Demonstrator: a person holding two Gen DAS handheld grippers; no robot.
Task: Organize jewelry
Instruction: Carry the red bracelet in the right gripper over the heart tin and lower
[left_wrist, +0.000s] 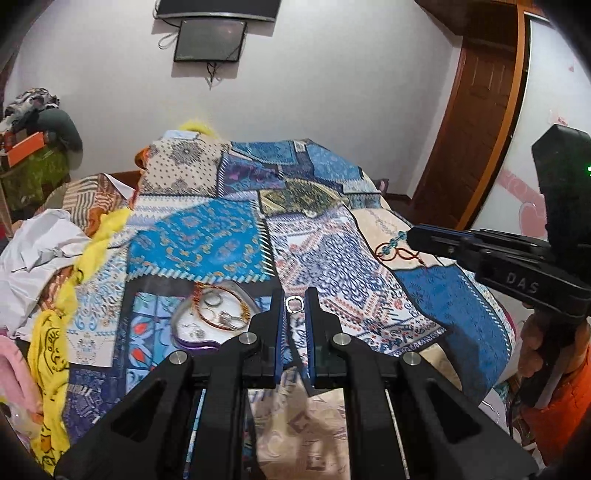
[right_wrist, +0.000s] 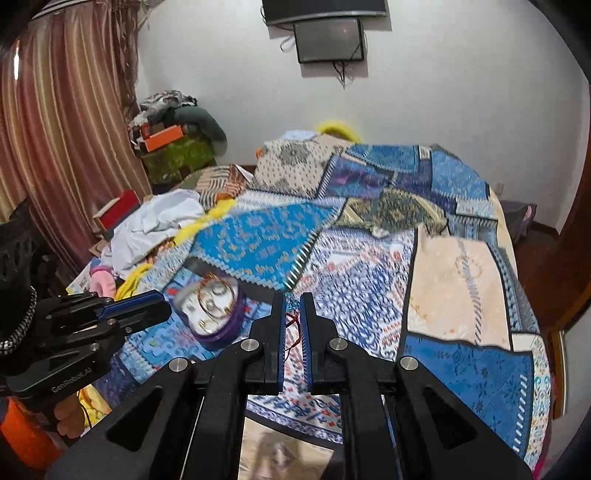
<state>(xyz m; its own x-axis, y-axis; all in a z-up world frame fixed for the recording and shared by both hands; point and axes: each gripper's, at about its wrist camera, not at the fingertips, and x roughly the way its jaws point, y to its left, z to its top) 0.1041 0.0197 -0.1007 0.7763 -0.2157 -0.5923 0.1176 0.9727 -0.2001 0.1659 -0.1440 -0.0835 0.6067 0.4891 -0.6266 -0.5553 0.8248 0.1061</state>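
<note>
My left gripper (left_wrist: 294, 295) is shut on a small silver ring (left_wrist: 293, 305), held above the patchwork bedspread (left_wrist: 207, 236). Just to its left lies an open purple heart-shaped jewelry box (left_wrist: 195, 332) with bangles and rings inside. My right gripper (right_wrist: 293, 300) is shut on a bracelet (right_wrist: 291, 305) of blue beads with a red cord hanging between the fingers. In the left wrist view the right gripper (left_wrist: 410, 238) shows at the right with the bracelet (left_wrist: 393, 248) dangling from its tip. In the right wrist view the left gripper (right_wrist: 162, 298) hovers beside the jewelry box (right_wrist: 218, 325).
A heap of white cloth (left_wrist: 37, 251) and a yellow scarf (left_wrist: 51, 343) lie on the bed's left side. A cluttered stand (right_wrist: 173, 147) and a curtain (right_wrist: 66, 129) are beyond it. A wooden door (left_wrist: 476, 122) stands at the right. A dark screen (left_wrist: 210, 38) hangs on the wall.
</note>
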